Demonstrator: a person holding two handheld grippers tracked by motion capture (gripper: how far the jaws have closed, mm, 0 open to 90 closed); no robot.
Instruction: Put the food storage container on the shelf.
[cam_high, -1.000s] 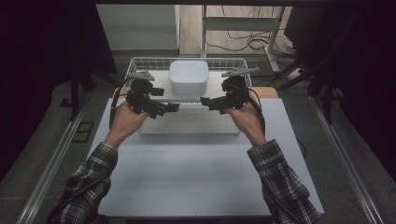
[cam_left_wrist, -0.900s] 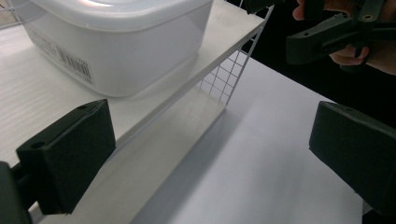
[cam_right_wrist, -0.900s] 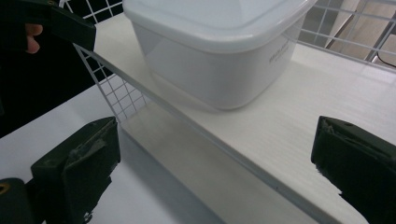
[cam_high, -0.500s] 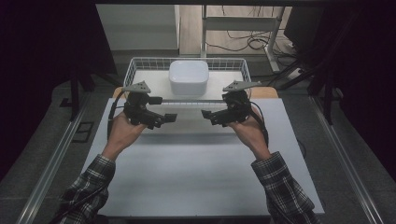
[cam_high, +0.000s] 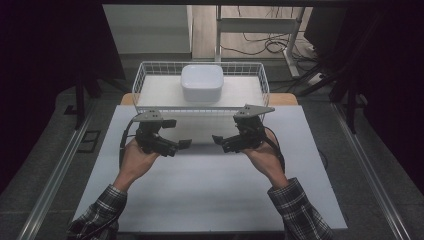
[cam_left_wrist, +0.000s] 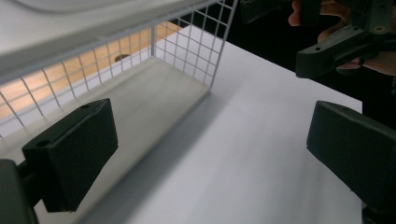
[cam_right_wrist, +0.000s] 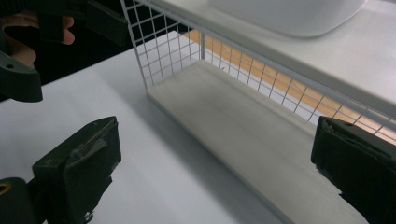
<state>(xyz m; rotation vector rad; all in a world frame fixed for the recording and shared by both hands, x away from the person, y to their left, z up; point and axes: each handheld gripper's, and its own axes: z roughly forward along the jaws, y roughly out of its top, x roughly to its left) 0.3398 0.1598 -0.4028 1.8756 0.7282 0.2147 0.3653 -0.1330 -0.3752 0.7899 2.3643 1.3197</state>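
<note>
holding two empty grippers over a white surface, in front of a wire basket

reaching in from the bottom of the high view, two forearms in plaid sleeves (cam_high: 294, 206) extend over a white surface (cam_high: 210, 200). the left hand (cam_high: 135, 159) carries the left gripper (cam_high: 184, 145), and the right hand (cam_high: 262, 155) carries the right gripper (cam_high: 218, 140). the two grippers point inward at each other, close but apart, above the middle of the surface. in each gripper view the two black jaws stand wide apart with nothing between them, so both grippers are released and empty.

just beyond the grippers, at the far edge of the surface, stands a white wire basket (cam_high: 141, 82). a pale board (cam_right_wrist: 243, 126) lies under it at its foot. inside the basket, raised on a white shelf, sits a white rounded-square bowl (cam_high: 202, 82), near the middle. past the basket, cables (cam_high: 260, 46) lie on the floor beside a metal frame.
</note>
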